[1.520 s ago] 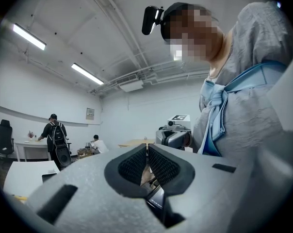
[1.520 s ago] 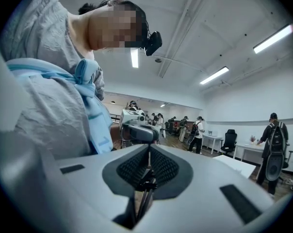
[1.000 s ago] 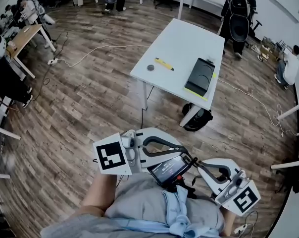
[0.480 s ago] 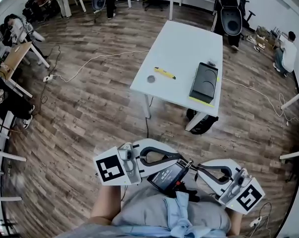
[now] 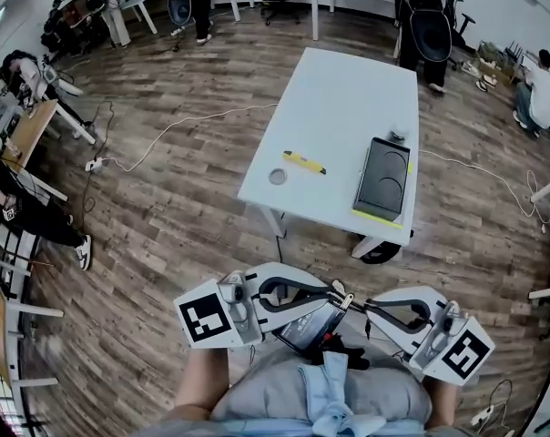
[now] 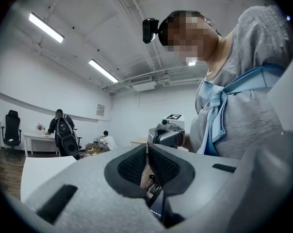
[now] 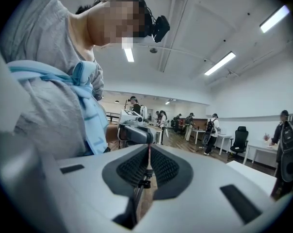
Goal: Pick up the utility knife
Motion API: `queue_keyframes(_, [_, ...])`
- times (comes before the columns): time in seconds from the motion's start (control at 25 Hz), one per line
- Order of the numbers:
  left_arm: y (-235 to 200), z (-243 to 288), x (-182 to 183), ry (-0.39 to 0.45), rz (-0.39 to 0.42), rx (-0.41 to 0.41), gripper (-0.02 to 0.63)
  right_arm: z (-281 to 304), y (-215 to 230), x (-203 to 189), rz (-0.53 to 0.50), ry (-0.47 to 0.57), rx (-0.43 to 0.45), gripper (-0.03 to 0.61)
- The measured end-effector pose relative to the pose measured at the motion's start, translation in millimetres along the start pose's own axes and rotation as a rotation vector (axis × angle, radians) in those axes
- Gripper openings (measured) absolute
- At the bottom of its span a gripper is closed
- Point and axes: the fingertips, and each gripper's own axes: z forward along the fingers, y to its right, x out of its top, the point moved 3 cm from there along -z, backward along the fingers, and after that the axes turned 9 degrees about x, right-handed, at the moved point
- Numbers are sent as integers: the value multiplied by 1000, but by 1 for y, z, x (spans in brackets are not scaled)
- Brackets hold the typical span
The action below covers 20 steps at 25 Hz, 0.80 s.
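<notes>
The yellow utility knife (image 5: 304, 161) lies on the white table (image 5: 348, 89) near its front left part, far ahead of both grippers. My left gripper (image 5: 339, 291) and right gripper (image 5: 367, 306) are held low against the person's grey shirt, tips pointing toward each other. In the left gripper view the left gripper (image 6: 147, 155) has its ribbed pads pressed together with nothing between them. The right gripper view shows the right gripper (image 7: 149, 160) the same way, shut and empty. A dark phone-like screen (image 5: 304, 324) hangs between them at the waist.
On the table a small grey round object (image 5: 277, 177) sits next to the knife and a black flat device with a yellow edge (image 5: 384, 177) lies to the right. A black bag (image 5: 381, 247) sits under the table. A white cable (image 5: 184, 121) crosses the wooden floor. People and desks line the room's edges.
The table with the knife has come nearer and lower in the head view. Both grippers keep the same shut pose in front of the torso.
</notes>
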Motion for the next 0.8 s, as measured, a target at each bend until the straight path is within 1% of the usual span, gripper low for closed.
queue_keyframes(0.24, [-57,33,11,-17,-5,1,18,-11,71,0,-2,25,12,29])
queue_keyframes(0.44, [-96,64,20,5,5,-4,18,-25,114,-7,-5,17,26,29])
queue_keyframes(0.68, [-128,79,20,30,-6,16,18,-29,145,-13,-24,13,30,29])
queue_keyframes(0.8, [-142,81,14,29,-28,19,18,-31,157,-21,-16,2,12,29])
